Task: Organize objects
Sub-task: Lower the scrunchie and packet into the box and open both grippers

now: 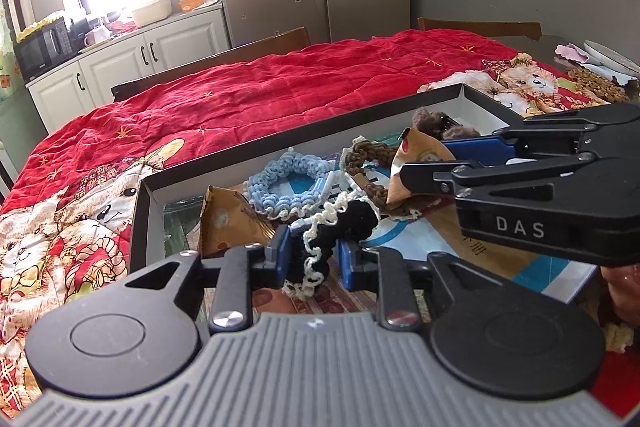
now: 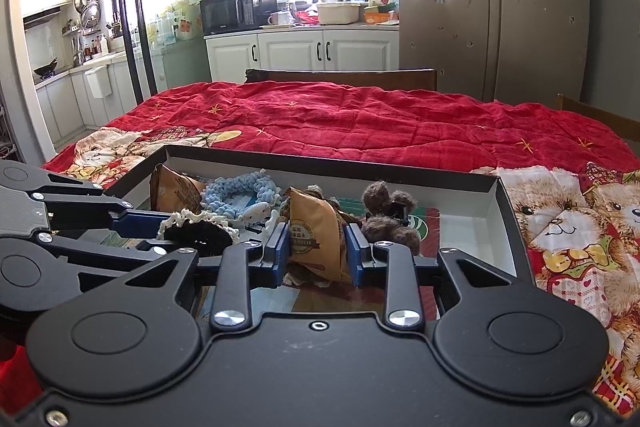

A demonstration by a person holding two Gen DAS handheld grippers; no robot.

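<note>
A shallow black box with a white inside (image 1: 280, 143) (image 2: 490, 203) lies on the red quilt. My left gripper (image 1: 314, 257) is shut on a black crocheted scrunchie with cream trim (image 1: 352, 223), held over the box; it also shows in the right wrist view (image 2: 200, 233). My right gripper (image 2: 318, 253) is shut on an orange snack packet (image 2: 316, 237), also over the box; the packet shows in the left wrist view (image 1: 420, 163). In the box lie a blue crocheted scrunchie (image 1: 280, 183) (image 2: 236, 193), another orange packet (image 1: 228, 223) (image 2: 174, 191), a brown scrunchie (image 1: 364, 159) and a brown fuzzy hair clip (image 2: 390, 211).
The red quilt with teddy-bear print (image 1: 260, 87) (image 2: 360, 119) covers the table. Wooden chair backs (image 2: 340, 77) stand at its far edge. Plates and a mat (image 1: 600, 63) sit at the far right. Cabinets and a fridge (image 2: 500, 7) stand behind.
</note>
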